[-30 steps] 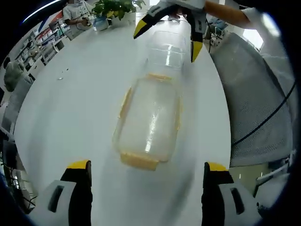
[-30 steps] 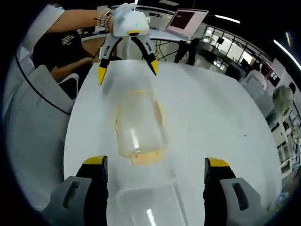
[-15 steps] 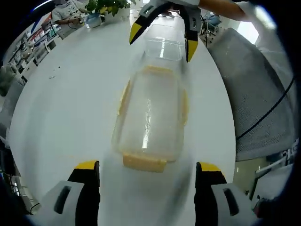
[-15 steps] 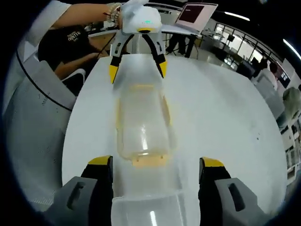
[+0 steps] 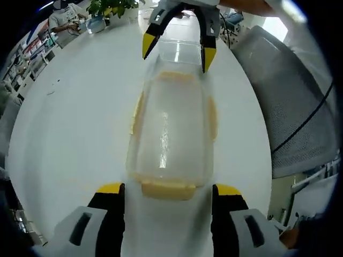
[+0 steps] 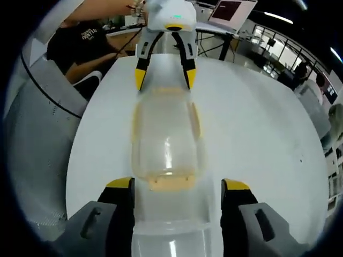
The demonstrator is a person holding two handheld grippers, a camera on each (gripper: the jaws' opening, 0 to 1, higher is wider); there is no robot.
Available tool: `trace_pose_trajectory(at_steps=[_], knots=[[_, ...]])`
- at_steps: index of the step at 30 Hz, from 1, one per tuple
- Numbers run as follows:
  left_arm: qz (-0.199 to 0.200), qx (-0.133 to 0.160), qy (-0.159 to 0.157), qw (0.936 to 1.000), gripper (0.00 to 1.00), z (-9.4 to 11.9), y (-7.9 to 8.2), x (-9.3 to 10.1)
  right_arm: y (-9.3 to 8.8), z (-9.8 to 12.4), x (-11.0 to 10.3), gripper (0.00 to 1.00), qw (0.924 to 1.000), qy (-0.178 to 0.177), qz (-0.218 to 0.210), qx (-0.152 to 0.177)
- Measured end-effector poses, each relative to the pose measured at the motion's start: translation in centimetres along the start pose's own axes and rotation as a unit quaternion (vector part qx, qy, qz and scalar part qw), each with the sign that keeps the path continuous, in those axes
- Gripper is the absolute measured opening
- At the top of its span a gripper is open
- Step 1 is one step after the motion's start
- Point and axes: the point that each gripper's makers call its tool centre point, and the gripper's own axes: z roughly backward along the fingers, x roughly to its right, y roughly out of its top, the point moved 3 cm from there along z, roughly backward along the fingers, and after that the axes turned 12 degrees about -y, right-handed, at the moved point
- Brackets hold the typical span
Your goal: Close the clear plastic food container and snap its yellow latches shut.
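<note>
Your left gripper [image 5: 167,188] and right gripper [image 6: 177,184], jaws apart, bracket opposite ends of the container [image 5: 170,128] on the white table [image 5: 75,123]; its clear lid's [image 6: 170,243] edges blur at 6 o'clock.

The one bit of lettering is pale print on the chest of a person's dark shirt [image 6: 88,36], far up and to the left of the right tongs [image 6: 177,187]; it is too small and blurred to read. Nothing else carries legible text.
</note>
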Motion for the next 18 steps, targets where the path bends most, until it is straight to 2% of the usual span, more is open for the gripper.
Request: trace_pose_trajectory(at_steps=[18], knots=[[-0.017,-0.015,-0.009,0.9997,0.46,-0.3,0.0,-0.2,-0.3,-1.2,0.0,0.53,0.9998,0.006,0.013,-0.015]])
